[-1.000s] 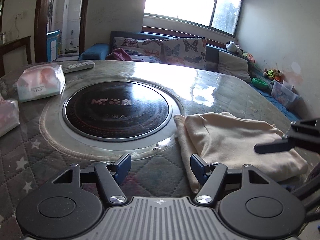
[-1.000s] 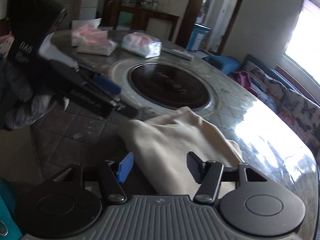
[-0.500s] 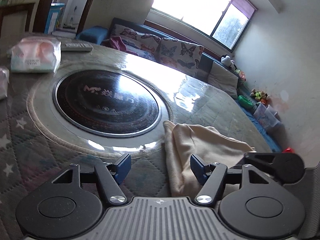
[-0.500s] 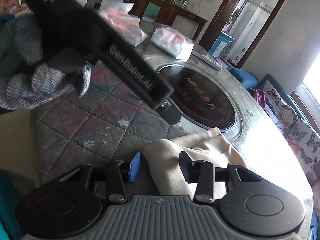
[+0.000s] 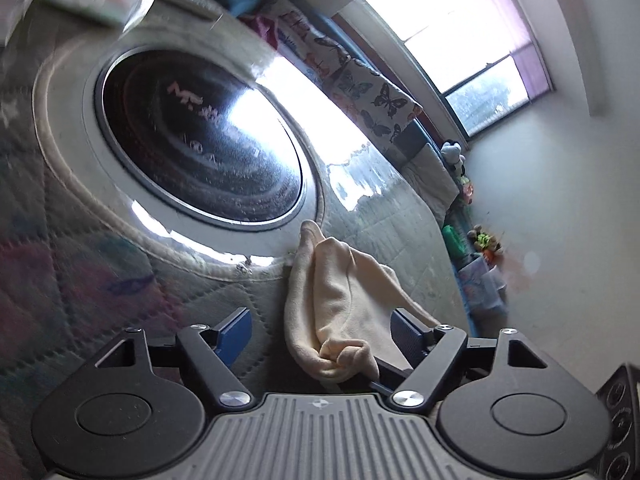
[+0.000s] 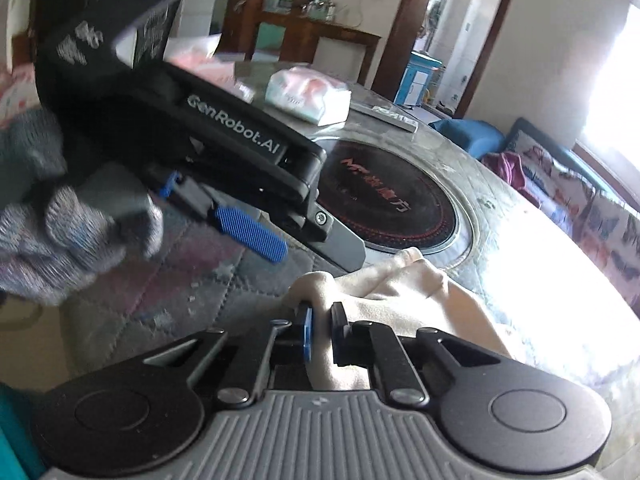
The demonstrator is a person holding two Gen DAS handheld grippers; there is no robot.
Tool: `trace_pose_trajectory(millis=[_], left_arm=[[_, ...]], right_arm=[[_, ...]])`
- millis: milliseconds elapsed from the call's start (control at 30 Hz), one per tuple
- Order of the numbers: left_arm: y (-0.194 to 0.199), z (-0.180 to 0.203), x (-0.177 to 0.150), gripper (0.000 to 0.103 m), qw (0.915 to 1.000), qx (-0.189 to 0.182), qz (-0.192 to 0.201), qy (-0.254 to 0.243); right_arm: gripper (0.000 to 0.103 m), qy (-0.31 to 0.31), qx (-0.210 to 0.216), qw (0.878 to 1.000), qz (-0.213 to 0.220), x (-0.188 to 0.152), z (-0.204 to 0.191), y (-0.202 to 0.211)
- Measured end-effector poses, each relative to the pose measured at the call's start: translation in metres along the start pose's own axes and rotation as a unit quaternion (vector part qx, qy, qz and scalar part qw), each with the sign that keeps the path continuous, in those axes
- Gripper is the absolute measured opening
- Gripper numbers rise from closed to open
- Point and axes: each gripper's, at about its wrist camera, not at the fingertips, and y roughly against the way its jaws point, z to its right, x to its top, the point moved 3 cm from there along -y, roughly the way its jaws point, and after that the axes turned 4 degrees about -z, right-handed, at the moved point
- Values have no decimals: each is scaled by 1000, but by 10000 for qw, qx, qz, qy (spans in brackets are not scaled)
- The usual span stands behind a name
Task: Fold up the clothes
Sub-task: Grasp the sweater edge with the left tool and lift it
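Right tongs pinch, left tongs gape

Right tongs (image 6: 320,330) have just closed on the cream cloth (image 5: 344,308) at the desk's (image 5: 80,280) six o'clock edge; left tongs (image 5: 324,332), just widened, straddle its bunched corner untouching — a thin bite could slip.

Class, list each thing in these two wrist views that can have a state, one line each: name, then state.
Cream garment: bunched on the table, near edge pinched and lifted.
Right tool: has just closed, shut on the cream garment's edge.
Left tool: open, has just been widening; garment between its fingers, pads not pressing.
Tissue pack: lying flat on the table, apart from the garment.
Round black cooktop: no pot on it; glare on the glass.
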Motion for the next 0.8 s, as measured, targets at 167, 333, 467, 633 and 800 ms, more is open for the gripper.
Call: trace_pose_trajectory(millis=[167, 333, 467, 633, 800], left_arm=[[-14, -2, 0, 80, 9980, -305, -199, 510], [-24, 1, -1, 78, 9960, -481, -268, 705], [-28, 0, -2, 68, 9947, -580, -278, 802], [-31, -7, -7, 44, 9921, -658, -344, 1014], [-32, -17, -11, 27, 9900, -609, -290, 1236]], right_arm=[[7, -312, 177, 9992, 201, -1, 14, 16], [6, -435, 346, 9979, 322, -5, 21, 31], [6, -450, 480, 9972, 365, -10, 21, 39], [6, -434, 621, 9963, 412, -16, 16, 44], [6, -471, 673, 9956, 451, -21, 14, 47]])
